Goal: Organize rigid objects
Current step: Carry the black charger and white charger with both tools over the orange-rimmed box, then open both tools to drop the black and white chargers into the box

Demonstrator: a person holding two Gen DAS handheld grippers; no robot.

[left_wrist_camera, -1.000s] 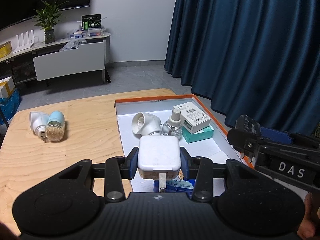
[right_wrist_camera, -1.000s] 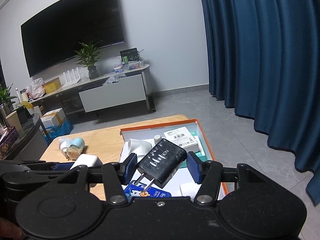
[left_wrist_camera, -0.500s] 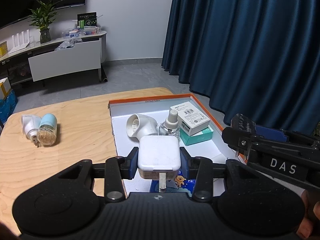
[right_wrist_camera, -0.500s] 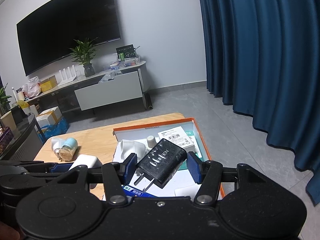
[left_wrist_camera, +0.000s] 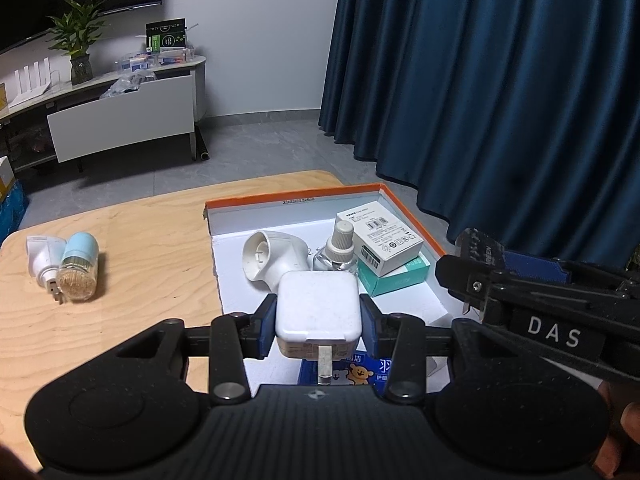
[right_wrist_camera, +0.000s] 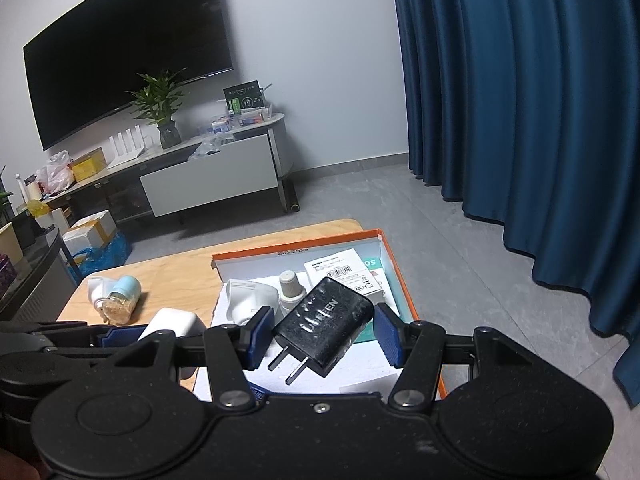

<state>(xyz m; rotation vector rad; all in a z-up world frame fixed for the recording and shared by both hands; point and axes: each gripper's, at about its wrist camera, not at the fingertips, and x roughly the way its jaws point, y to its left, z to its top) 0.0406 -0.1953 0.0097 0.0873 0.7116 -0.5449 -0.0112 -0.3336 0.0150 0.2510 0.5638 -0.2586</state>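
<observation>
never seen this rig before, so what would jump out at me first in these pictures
First, the two loads: the left gripper clamps a white charger and the right gripper a black charger, tilted, prongs toward the camera, both over the orange-rimmed box. That box holds a white plug-in device, a small bottle and stacked cartons. Left on the wooden table lies a blue-capped toothpick jar.

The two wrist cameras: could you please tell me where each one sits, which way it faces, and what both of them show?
Left wrist: sits behind the left gripper, looking forward and down over the wooden table and orange-edged box; its pads clamp the white charger; fingers of a hand show at lower right.
Right wrist: sits behind the right gripper, aimed down at the same box, holding the black charger.
Shared: box, both chargers, the white boxed item, the small bottle, TV stand, blue curtain; each sees the other gripper.
</observation>
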